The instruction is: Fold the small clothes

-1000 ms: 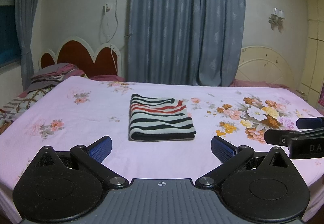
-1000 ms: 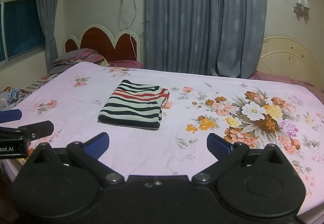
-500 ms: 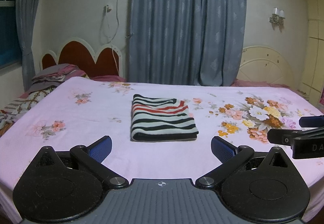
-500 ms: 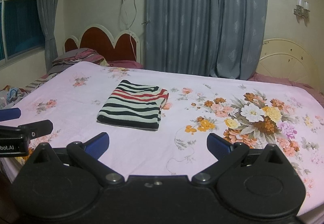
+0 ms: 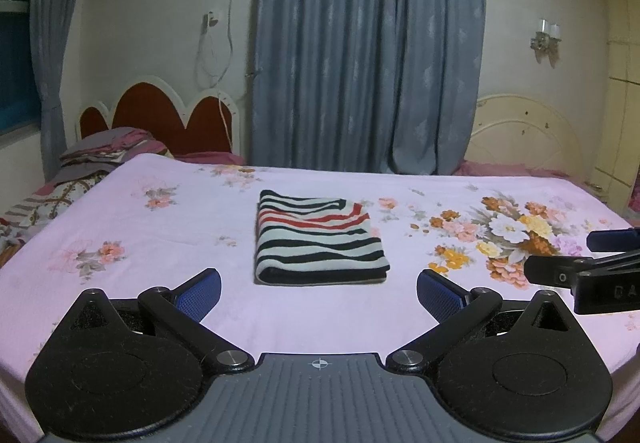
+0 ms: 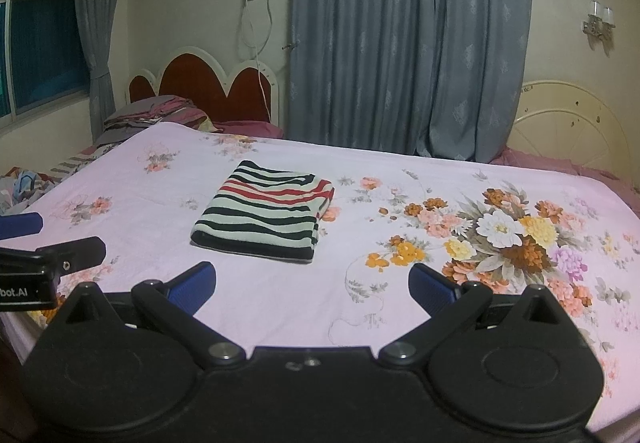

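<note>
Your left wrist camera looks level across the bed toward the curtained wall, from the near edge. Your right wrist camera sits just beside it, on its right, facing the same way. Both views share the folded striped garment and each other's fingertips at the frame edges.

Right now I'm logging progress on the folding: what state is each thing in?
striped garment: folded into a flat rectangle, lying on the bed.
left gripper: fingers open, holding nothing.
right gripper: fingers open, holding nothing.
curtain: drawn shut.
</note>
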`<state>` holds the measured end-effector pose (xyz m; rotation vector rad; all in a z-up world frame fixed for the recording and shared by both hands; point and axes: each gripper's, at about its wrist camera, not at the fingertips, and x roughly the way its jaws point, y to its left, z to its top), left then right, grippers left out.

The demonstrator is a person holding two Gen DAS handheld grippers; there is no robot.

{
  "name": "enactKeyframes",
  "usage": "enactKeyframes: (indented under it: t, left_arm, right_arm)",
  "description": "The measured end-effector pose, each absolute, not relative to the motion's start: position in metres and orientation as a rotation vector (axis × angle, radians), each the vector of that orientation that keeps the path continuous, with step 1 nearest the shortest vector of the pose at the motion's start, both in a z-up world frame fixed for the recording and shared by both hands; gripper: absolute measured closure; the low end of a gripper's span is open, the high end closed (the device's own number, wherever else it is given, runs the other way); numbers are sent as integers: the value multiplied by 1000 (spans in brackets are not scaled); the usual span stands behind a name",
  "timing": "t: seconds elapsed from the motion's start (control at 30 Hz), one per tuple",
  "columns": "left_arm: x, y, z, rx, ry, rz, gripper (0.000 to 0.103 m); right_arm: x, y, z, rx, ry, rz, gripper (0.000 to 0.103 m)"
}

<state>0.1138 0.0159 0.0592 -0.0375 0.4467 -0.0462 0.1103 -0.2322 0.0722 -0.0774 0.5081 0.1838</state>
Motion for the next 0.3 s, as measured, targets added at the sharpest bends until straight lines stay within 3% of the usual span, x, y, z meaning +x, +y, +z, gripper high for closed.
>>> enactKeyframes:
  t: [0.3]
  left_arm:
    - [118,16,62,-31,437,-44,0]
  right_arm:
    - [112,-233,71,-82,508,190,1]
